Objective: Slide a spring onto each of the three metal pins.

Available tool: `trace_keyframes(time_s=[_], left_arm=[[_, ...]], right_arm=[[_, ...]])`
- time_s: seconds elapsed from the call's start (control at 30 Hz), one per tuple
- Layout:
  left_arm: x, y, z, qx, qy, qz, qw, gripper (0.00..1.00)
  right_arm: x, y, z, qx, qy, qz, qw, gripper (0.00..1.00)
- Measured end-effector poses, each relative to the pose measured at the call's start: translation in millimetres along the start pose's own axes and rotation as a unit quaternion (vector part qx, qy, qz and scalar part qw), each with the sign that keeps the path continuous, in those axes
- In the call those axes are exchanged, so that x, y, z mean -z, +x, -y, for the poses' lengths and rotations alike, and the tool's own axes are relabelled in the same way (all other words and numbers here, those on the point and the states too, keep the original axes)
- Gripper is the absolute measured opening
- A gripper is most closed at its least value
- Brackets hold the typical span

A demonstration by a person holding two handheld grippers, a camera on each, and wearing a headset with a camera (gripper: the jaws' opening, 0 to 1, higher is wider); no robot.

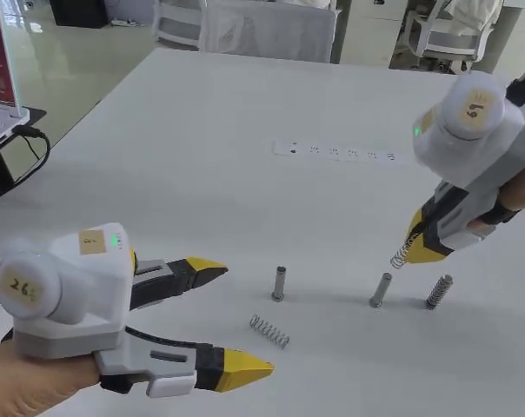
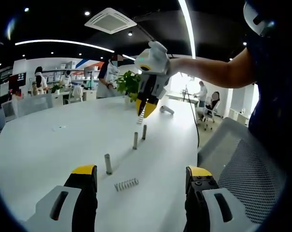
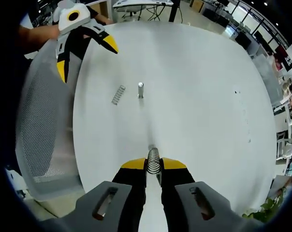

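White table (image 1: 202, 174) carries three short metal pins standing upright in a rough row, with a flush power strip (image 1: 341, 153) farther back on the surface. On the near left, the left gripper (image 1: 243, 320) is held low over the table with its yellow-tipped jaws spread wide and nothing between them. A loose spring (image 1: 269, 331) lies flat on the table just beyond those jaws, close to the left pin (image 1: 279, 284) but not touching it. The left pin is bare. The middle pin (image 1: 381, 290) is bare too, and it stands just beside the right pin (image 1: 438, 292), which has a fitted spring (image 1: 440, 287) coiled around it and leaning a little. On the right side, the right gripper (image 1: 412, 250) hangs above the table, angled down toward the middle pin, with its jaws pinched together on a held spring (image 1: 401, 254). That spring pokes out past the yellow tips, and its free end sits above and a little to the right of the middle pin, clear of it. In the right gripper view the held spring stands straight up between the closed tips, with the left pin and the loose spring side by side farther off and the left gripper beyond them. In the left gripper view the right gripper hovers over the far two pins, the spring hanging from its tips.
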State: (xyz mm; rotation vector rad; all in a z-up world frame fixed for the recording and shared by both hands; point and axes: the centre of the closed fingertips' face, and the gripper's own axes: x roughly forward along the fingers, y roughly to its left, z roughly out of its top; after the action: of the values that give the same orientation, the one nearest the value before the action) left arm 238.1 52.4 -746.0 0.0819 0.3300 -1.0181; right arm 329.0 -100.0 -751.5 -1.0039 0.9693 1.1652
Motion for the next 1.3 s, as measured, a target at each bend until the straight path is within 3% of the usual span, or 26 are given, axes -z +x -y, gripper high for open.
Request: trace_keyframes(time_s=[0.47,1.3], left_arm=[[0.1,0.3,-1.5,-0.001,-0.001,0.000,1.0000,0.70],[-0.1,0.0,1.1,-0.002,-0.001,-0.006,1.0000,0.68]], right_arm=[[3.7,18.1,0.5,-0.013,-0.008,-0.025,0.9996,0.08],[8.5,33.8,2.0,-0.025,0.003,-0.026,0.9993,0.08]])
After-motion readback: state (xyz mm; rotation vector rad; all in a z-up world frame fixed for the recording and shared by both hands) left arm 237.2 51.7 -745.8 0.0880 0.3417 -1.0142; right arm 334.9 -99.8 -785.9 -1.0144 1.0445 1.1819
